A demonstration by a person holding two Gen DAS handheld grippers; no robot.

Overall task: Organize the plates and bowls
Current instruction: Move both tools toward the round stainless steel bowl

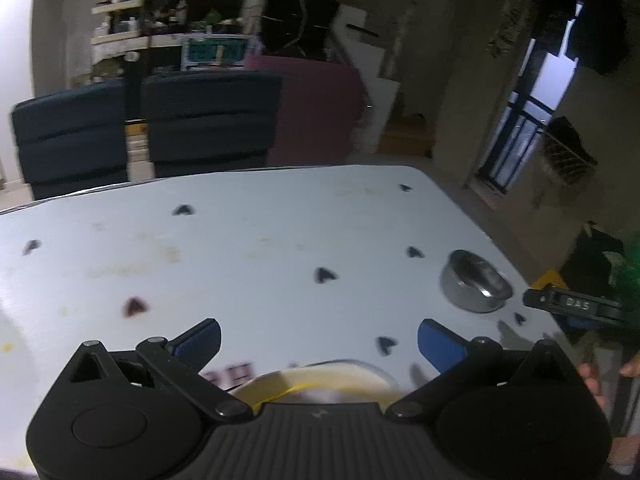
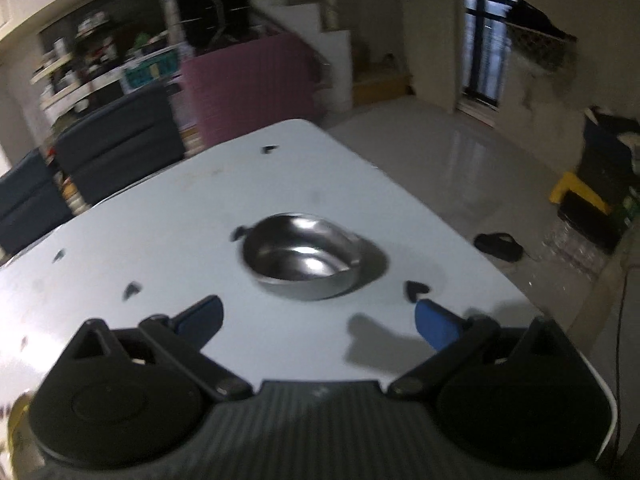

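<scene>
White table | steel bowl ahead | right gripper fingers apart

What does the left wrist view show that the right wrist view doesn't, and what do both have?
Only the left wrist view shows the whole pale dish just under the open left gripper, plus the other gripper's tip. Only the right wrist view shows the open right gripper and the bowl's shiny inside. Both share the steel bowl on the white table.
</scene>
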